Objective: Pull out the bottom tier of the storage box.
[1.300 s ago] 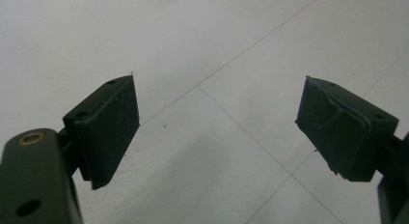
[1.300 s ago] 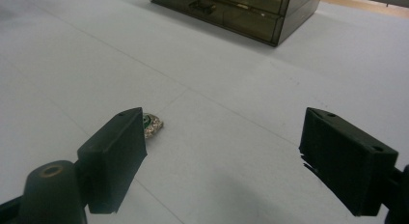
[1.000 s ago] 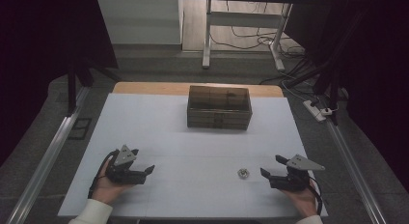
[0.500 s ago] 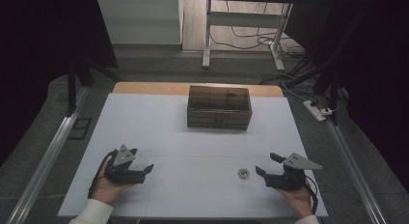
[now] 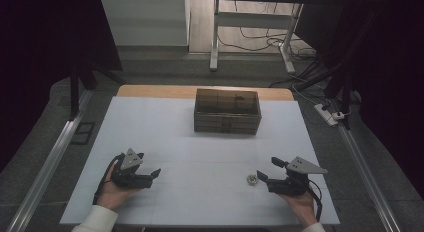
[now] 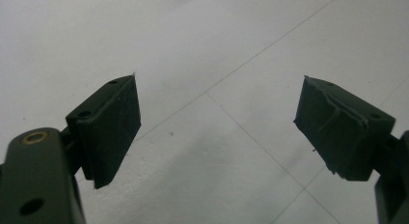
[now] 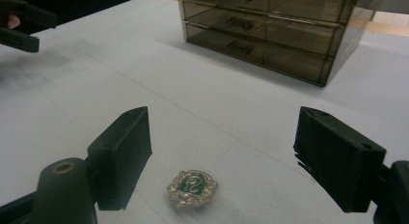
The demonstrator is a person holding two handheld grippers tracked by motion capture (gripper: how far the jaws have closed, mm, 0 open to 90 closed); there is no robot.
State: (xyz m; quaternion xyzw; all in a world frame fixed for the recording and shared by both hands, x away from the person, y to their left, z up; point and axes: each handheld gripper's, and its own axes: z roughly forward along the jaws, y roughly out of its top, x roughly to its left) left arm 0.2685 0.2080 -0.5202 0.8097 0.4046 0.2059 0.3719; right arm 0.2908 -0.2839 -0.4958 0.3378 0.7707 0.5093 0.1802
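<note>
A small silver brooch (image 5: pixel 251 179) with a green centre lies flat on the white table near its front right. In the right gripper view the brooch (image 7: pixel 192 186) sits low between the two jaws, which do not touch it. My right gripper (image 5: pixel 267 168) (image 7: pixel 222 147) is open, just right of the brooch and pointing left. My left gripper (image 5: pixel 149 163) (image 6: pixel 217 122) is open at the front left, over bare table, with nothing between its jaws.
A smoky transparent box of drawers (image 5: pixel 227 111) (image 7: pixel 270 26) stands at the back middle of the table (image 5: pixel 165 132), drawers shut. The left gripper (image 7: pixel 21 23) shows far off in the right gripper view. A power strip (image 5: pixel 327 114) and cables lie on the floor beyond.
My right gripper has slid left, closer to the brooch, so its jaws now flank it. The left gripper has stayed in place.
</note>
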